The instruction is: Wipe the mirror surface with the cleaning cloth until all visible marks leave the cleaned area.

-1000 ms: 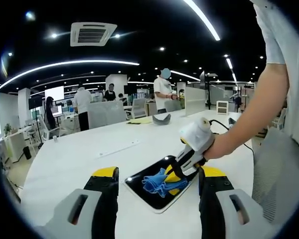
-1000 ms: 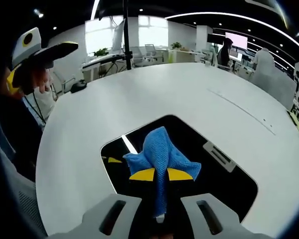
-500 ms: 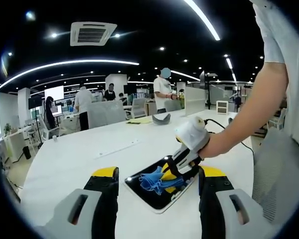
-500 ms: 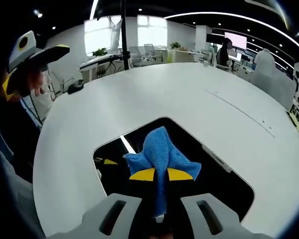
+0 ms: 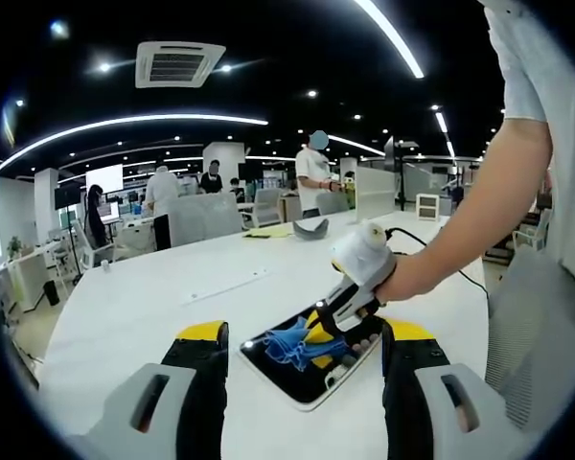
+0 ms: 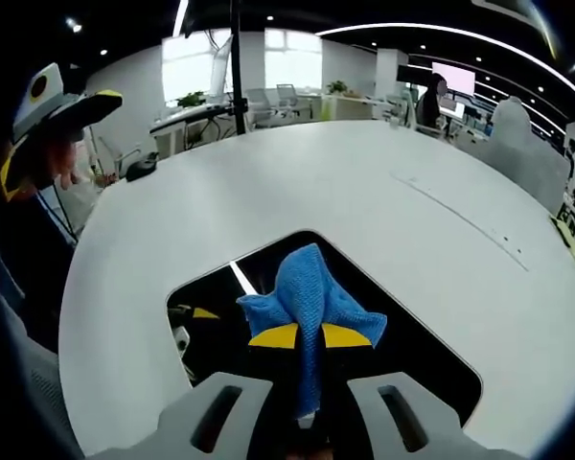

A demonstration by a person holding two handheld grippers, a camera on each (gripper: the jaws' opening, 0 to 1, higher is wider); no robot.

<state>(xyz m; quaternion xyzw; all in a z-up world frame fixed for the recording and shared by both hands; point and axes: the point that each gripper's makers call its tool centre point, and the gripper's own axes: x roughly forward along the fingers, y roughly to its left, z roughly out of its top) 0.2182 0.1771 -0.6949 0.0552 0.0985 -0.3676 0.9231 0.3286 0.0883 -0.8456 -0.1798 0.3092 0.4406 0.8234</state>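
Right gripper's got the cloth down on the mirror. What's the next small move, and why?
Probably keep the right gripper shut on the blue cloth and sweep it on across the mirror, toward the glass it has not yet covered. The cloth sits near the mirror's middle, with dark glass open on both sides. The left gripper hangs open, off the white table.

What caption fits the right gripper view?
Right gripper pinches a blue cloth over the mirror on a white table.
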